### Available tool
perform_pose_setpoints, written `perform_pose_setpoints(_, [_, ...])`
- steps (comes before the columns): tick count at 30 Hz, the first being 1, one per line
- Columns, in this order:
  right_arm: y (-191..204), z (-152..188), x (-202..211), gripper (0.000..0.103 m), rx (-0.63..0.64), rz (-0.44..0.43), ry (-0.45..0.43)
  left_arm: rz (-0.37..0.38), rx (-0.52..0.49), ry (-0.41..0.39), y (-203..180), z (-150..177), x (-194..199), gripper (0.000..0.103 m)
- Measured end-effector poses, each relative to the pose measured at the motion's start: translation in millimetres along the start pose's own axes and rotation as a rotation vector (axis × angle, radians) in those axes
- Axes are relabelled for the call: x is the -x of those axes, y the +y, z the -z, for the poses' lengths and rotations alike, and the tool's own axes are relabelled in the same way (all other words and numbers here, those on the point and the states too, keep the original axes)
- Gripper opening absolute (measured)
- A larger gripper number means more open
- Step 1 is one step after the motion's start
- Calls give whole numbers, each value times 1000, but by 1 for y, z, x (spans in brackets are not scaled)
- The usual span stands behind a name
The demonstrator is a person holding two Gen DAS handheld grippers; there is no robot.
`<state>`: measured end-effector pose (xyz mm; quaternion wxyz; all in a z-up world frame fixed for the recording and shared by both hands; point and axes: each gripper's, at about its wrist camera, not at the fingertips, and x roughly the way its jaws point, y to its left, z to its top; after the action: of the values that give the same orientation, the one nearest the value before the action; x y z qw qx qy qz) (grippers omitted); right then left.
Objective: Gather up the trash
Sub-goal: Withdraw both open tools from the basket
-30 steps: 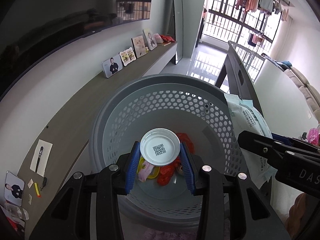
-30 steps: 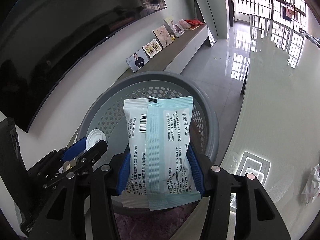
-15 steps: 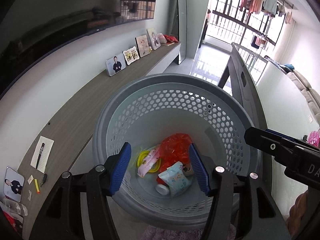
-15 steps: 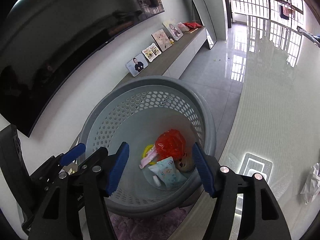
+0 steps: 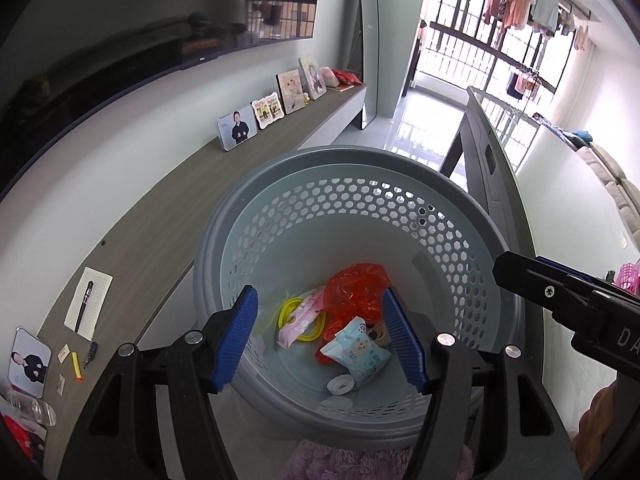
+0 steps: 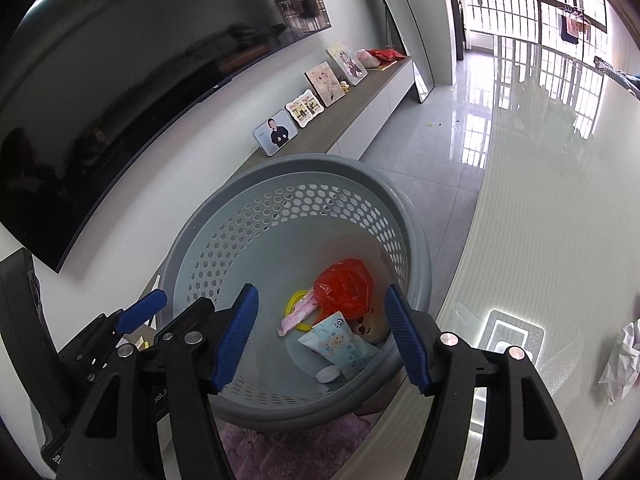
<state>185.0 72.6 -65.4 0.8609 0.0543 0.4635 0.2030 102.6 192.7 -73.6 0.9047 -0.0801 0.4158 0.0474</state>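
Observation:
A grey perforated basket (image 5: 448,216) (image 6: 416,248) stands below both grippers. Inside lie a red plastic bag (image 5: 358,286) (image 6: 344,288), a light blue tissue pack (image 5: 356,354) (image 6: 340,346), a white round lid (image 5: 340,384) (image 6: 327,374), a pink wrapper (image 5: 300,318) and a yellow ring (image 5: 286,310). My left gripper (image 5: 320,338) is open and empty above the basket. My right gripper (image 6: 324,336) is open and empty above it too, and its side shows at the right of the left wrist view (image 5: 560,296).
A long grey-brown shelf (image 5: 160,216) with photo frames (image 5: 237,132) runs along the wall at left, under a dark TV (image 6: 120,80). A glossy white table (image 6: 552,216) with crumpled paper (image 6: 622,360) lies right. A purple rug (image 6: 288,452) lies under the basket.
One second ago my left gripper held the white lid and my right held the tissue pack. Both opened and the items dropped into the basket, where they now lie.

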Motion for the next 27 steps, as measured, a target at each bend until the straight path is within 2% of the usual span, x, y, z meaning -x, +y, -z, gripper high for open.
perform_pose_setpoints(5, [2, 0, 6, 63, -6, -4, -24, -14, 1, -6, -1, 1, 7, 63])
perform_pose_setpoints(16, [3, 3, 30, 63, 6, 17, -89, -56, 2, -39, -2, 3, 31, 77])
perform_pose_setpoints(21, [-1, 7, 44, 63, -4, 43, -128, -85, -8, -66, -4, 4, 48, 81])
perform_pose_setpoints(27, [-10, 25, 70, 65, -14, 96, -171, -78, -24, -94, -15, 5, 67, 88])
